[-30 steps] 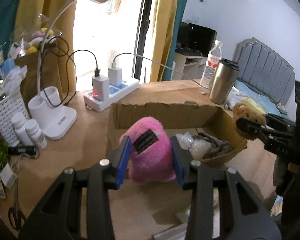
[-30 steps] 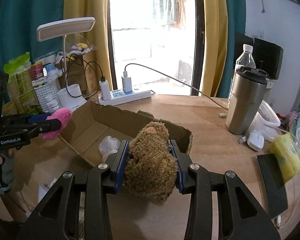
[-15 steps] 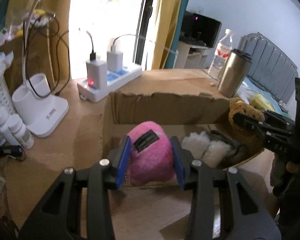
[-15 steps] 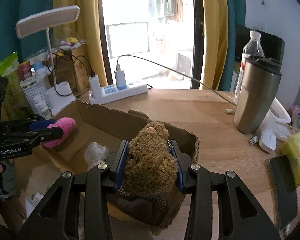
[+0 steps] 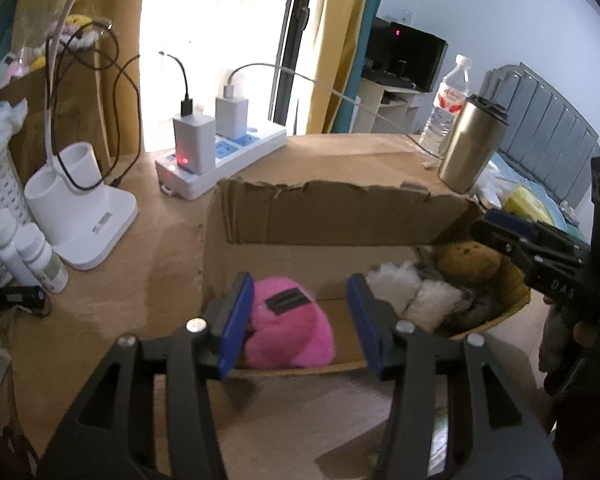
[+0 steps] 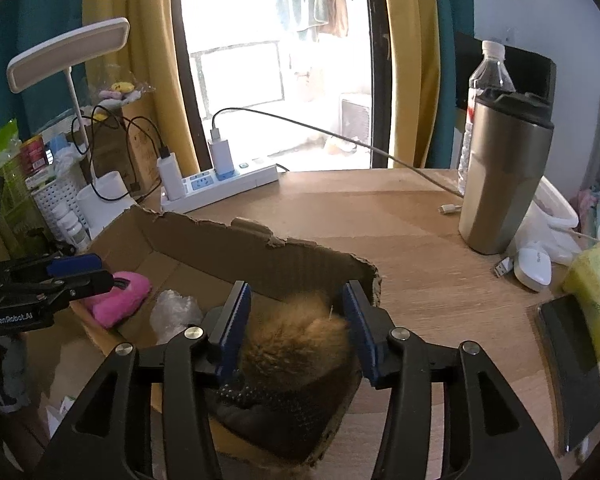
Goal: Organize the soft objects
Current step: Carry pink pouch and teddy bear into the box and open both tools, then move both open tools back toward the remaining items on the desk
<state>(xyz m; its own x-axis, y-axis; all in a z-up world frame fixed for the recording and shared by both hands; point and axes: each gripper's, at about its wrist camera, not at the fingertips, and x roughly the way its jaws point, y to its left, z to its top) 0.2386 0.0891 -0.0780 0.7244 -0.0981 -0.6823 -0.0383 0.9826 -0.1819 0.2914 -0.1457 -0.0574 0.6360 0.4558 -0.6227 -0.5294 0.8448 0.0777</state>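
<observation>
we see our left gripper [image 5: 300, 320] spread wide, pads clear of the pink plush [image 5: 290, 326] lying in the cardboard box [image 5: 332, 216]. our right gripper [image 6: 296, 320] gapes too, gripping nothing, above the brown plush [image 6: 296, 340] resting at the box's other end beside white stuffing [image 5: 412, 292]

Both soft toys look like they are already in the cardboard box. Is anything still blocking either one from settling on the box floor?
Nothing visible does. The pink plush lies on the cardboard box floor between the open left gripper jaws. The brown plush sits low in the box's other end, on dark fabric, under the open right gripper.
</observation>
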